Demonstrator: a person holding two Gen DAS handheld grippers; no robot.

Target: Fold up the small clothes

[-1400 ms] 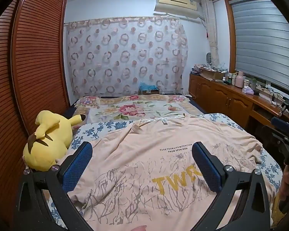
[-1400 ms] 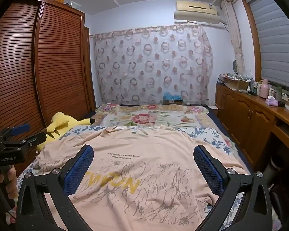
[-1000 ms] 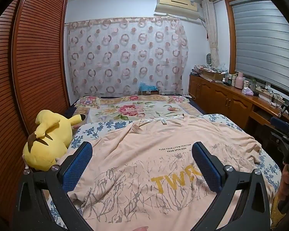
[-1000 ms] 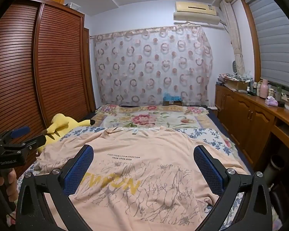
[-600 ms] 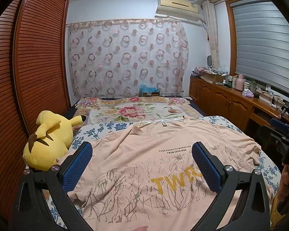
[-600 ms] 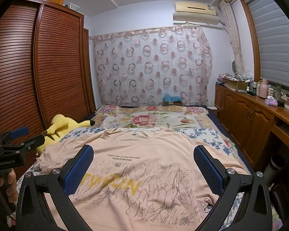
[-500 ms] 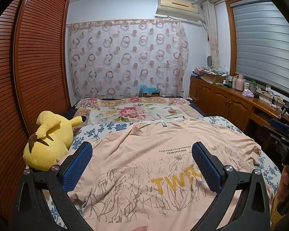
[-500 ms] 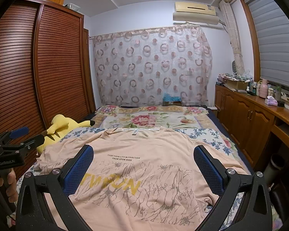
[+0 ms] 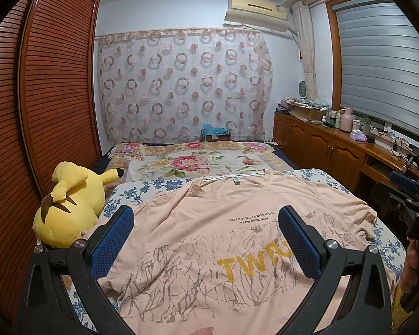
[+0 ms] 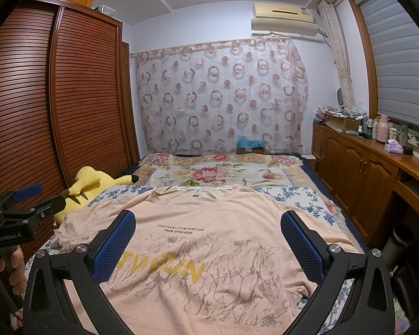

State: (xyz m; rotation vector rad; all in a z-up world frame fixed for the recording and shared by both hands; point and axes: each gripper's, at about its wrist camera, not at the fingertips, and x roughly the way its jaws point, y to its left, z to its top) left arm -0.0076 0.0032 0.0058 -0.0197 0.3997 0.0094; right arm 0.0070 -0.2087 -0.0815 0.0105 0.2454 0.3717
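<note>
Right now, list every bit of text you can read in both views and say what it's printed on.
"FUSE YOUR LIFE WITH ACTION / FROM UPON HIGH": small black print on the peach T-shirt.
"TW...": big yellow letters on the same shirt, the rest creased.
"GenRobot.AI": left tool's body.
Collar tag: too small to read.

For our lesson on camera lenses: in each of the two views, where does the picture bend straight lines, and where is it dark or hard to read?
Left wrist view: the wardrobe slats bow outward, corners go black, and the T-shirt print stays sharp between the open left hand-held gripper. Right wrist view: the window blind curves, edges darken, and the right hand-held gripper frames evenly lit fabric.
</note>
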